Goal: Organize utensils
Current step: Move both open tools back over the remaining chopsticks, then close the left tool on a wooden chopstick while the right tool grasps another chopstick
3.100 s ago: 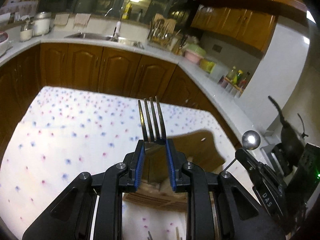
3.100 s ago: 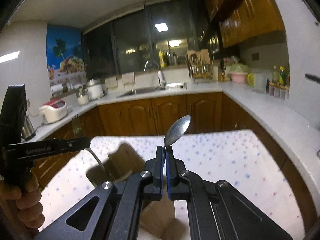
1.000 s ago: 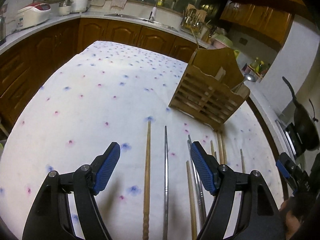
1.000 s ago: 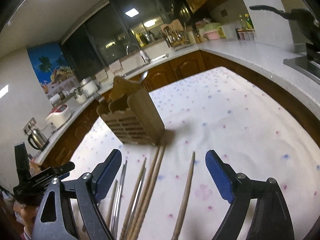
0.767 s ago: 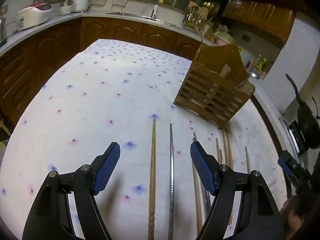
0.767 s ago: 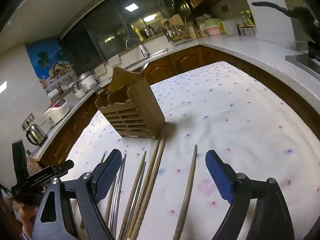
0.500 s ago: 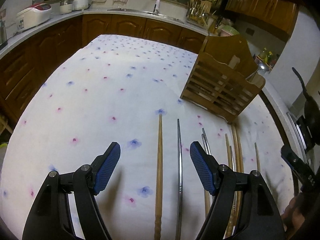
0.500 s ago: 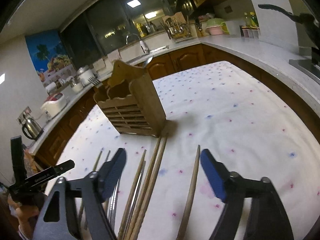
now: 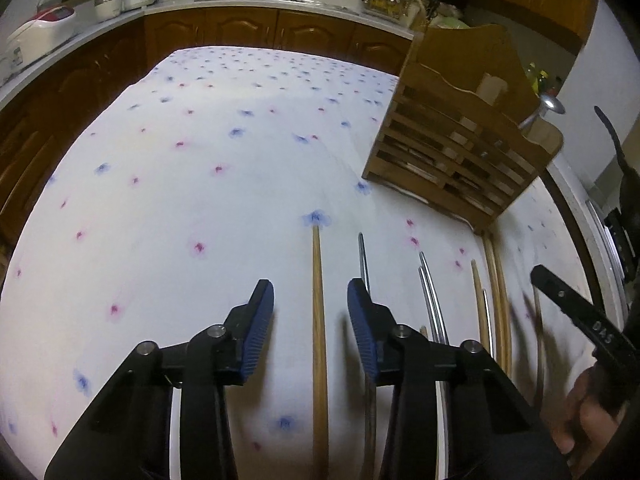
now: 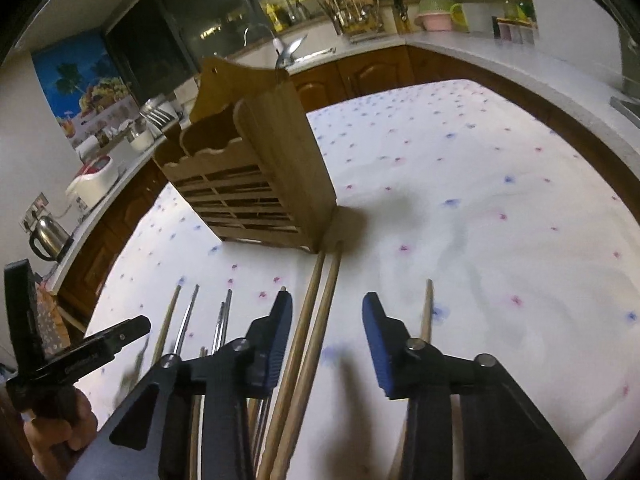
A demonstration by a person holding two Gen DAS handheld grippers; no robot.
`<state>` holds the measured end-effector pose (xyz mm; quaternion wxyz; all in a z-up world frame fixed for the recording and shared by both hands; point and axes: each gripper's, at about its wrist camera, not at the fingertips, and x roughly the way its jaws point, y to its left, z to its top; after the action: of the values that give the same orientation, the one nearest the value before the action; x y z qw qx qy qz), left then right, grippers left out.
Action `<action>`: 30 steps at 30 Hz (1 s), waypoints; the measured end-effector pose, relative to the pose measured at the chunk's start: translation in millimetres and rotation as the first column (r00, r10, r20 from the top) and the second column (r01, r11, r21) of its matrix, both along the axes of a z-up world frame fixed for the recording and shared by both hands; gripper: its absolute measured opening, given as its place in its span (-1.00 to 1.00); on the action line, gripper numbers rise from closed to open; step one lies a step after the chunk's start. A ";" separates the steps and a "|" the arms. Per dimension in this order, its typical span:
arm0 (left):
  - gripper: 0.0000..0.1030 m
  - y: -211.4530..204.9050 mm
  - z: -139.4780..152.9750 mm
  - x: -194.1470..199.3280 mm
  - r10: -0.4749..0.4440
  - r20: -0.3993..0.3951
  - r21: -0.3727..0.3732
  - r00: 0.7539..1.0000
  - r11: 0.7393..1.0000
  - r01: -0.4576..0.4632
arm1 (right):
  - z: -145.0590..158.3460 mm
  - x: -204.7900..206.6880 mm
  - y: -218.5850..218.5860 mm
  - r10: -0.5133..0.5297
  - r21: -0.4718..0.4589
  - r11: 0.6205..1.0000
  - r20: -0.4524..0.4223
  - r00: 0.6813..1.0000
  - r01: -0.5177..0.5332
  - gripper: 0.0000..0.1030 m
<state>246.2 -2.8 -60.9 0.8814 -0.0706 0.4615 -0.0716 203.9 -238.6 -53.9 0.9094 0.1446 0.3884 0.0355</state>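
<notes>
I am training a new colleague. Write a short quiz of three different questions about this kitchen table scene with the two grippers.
1. True or false: the left gripper is shut on a fork.
2. Multiple choice: what lies between the open fingers of the right gripper?
A. a spoon
B. a pair of wooden chopsticks
C. a knife
3. Fill in the blank: the spoon stands in the wooden ______ on the flowered tablecloth.

Key:
1. False. Its jaws are open, with a single wooden chopstick on the cloth between them.
2. B.
3. Utensil holder.
</notes>
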 end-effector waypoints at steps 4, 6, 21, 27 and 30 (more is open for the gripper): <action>-0.37 -4.3 -0.4 13.2 -0.015 -0.003 0.016 1.000 1.000 0.015 | -10.0 21.7 4.0 0.010 -0.026 1.000 -0.039 0.999 -0.011 -0.47; -0.43 -7.6 -2.4 18.6 -0.024 -0.008 0.033 1.000 0.999 0.025 | -14.0 30.7 5.4 0.008 -0.037 0.999 -0.055 0.998 -0.010 -0.50; -0.90 -20.5 -19.0 28.5 -0.075 -0.033 0.062 0.997 0.995 0.077 | -26.9 46.9 23.6 0.028 -0.188 0.981 -0.102 0.994 -0.047 -0.83; -0.90 -7.9 -10.8 20.8 -0.064 -0.023 -0.017 0.998 0.998 0.064 | -20.8 39.8 14.3 0.034 -0.080 0.996 -0.095 0.995 -0.042 -0.89; -0.90 -1.7 -0.4 13.1 -0.053 -0.010 -0.064 0.999 0.997 0.052 | -6.9 26.5 12.4 0.046 -0.050 0.998 -0.061 0.997 -0.049 -0.89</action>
<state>259.3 -4.5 -61.3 0.8738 -0.0869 0.4660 -0.1088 230.5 -226.2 -60.8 0.8996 0.1127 0.4198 0.0427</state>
